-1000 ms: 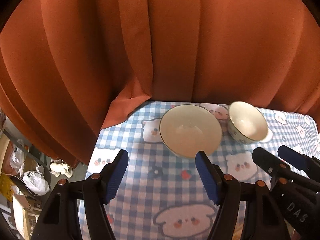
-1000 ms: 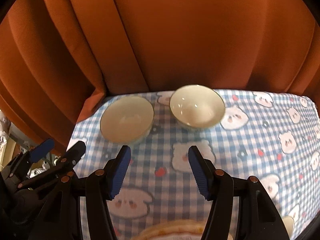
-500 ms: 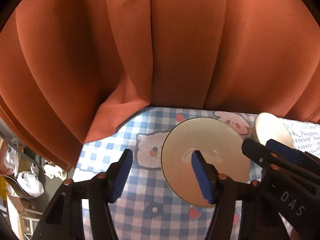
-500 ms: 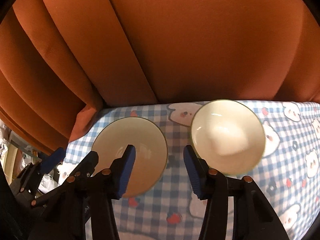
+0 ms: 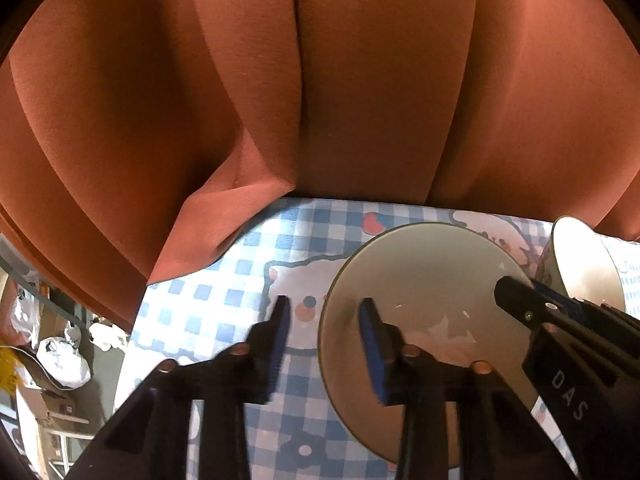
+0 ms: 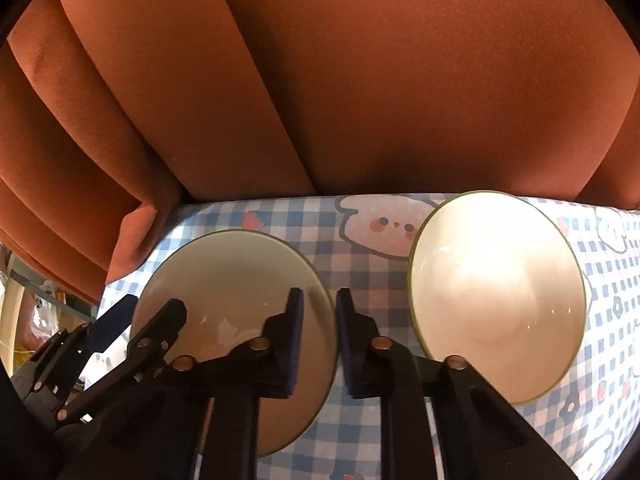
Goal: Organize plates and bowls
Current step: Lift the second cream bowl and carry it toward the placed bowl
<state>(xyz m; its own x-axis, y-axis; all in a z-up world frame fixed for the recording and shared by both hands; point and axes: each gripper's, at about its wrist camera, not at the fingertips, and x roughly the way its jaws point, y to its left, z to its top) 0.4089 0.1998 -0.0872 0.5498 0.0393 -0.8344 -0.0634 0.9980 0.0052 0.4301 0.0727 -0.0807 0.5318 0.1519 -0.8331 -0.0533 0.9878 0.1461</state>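
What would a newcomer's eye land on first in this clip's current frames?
Two cream bowls sit side by side on the checked tablecloth near its far edge: the left bowl and the right bowl. Both grippers straddle the left bowl's rim, the left gripper on its left, the right gripper on its right. An orange curtain fills the background.

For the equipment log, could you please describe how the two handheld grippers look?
Both the left gripper and right gripper are black plastic frames with copper-coloured rivets and flat blue pads lining the fingers. The right one's body bears white "DAS" lettering. No cables or sleeves show.
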